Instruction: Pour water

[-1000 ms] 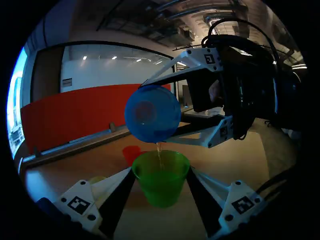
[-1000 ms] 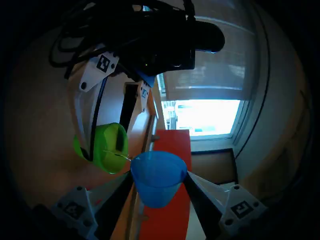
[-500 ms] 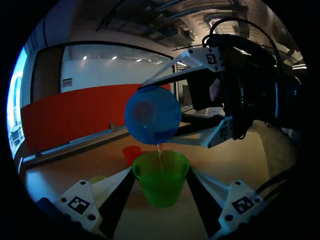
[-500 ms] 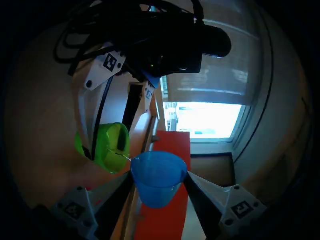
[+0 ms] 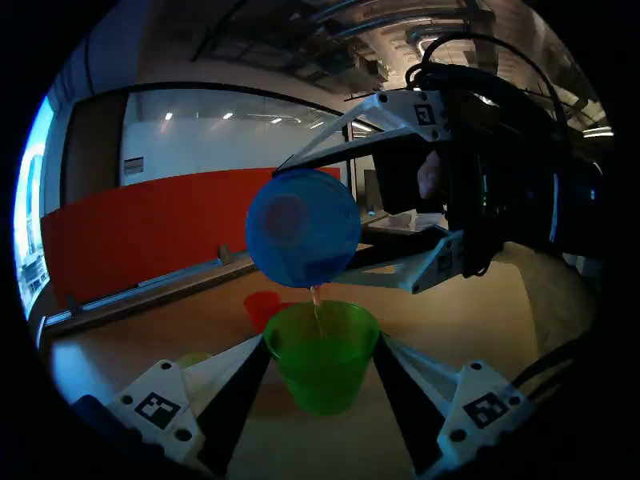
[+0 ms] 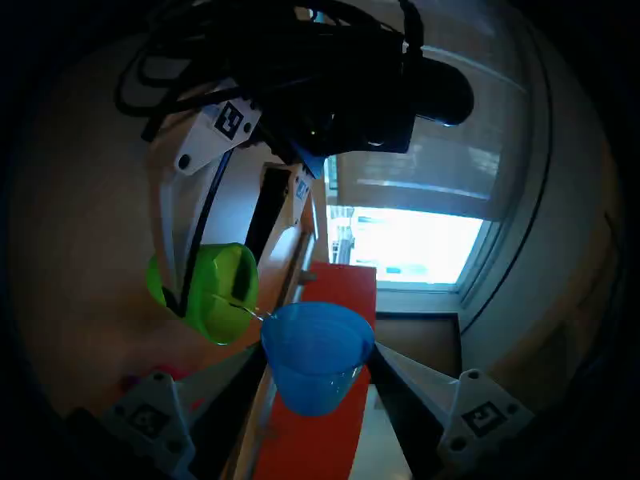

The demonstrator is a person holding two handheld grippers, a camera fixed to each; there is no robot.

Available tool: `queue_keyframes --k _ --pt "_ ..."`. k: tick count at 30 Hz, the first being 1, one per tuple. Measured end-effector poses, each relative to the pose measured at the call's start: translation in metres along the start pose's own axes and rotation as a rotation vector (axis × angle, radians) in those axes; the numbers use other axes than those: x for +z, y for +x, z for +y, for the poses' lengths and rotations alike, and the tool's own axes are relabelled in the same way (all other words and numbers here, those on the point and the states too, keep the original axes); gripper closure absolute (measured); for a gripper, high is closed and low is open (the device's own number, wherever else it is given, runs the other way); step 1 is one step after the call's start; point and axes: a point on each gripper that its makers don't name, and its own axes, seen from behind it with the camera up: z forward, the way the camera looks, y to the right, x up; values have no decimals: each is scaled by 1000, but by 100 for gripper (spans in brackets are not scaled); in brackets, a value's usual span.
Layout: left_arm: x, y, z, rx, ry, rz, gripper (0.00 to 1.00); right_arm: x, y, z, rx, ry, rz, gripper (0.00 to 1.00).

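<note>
- The water fell in a thin stream from the lower rim of the blue cup into the green cup directly below it.
- The blue cup was tipped far over on its side, its base turned toward the left gripper view, and it hung just above the green cup's mouth without touching it.
- The green cup stood upright in the air above the table, with a pool of liquid visible inside it.
- The right gripper was clenched on the blue cup, one finger pressing each side of its wall.
- The left gripper likewise grasped the green cup between both fingers, just under the rim.
- In the left gripper view, part of a hand showed behind the right gripper's dark body and cables.
- On the wooden table behind the green cup sat a red cup, and a yellowish cup stood nearer, partly hidden by the left finger.
- Farther back ran a red wall panel under a glass partition.
- In the right gripper view, a bright window lay beyond the cups.
</note>
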Motion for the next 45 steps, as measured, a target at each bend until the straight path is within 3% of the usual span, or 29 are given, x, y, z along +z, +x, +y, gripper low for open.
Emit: queue_keyframes --k 18,30,36,45 --pt "0 2 1 -1 -1 4 13 -5 6 1 -31 -1 -2 10" --pt "-2 1 0 -1 2 4 13 -4 2 2 -15 -10 -3 10" --pt "-2 0 0 1 3 2 13 -2 -3 4 44 -23 -7 10" --pt "-5 -1 -1 3 7 -3 13 0 -27 1 268 -37 -33 10"
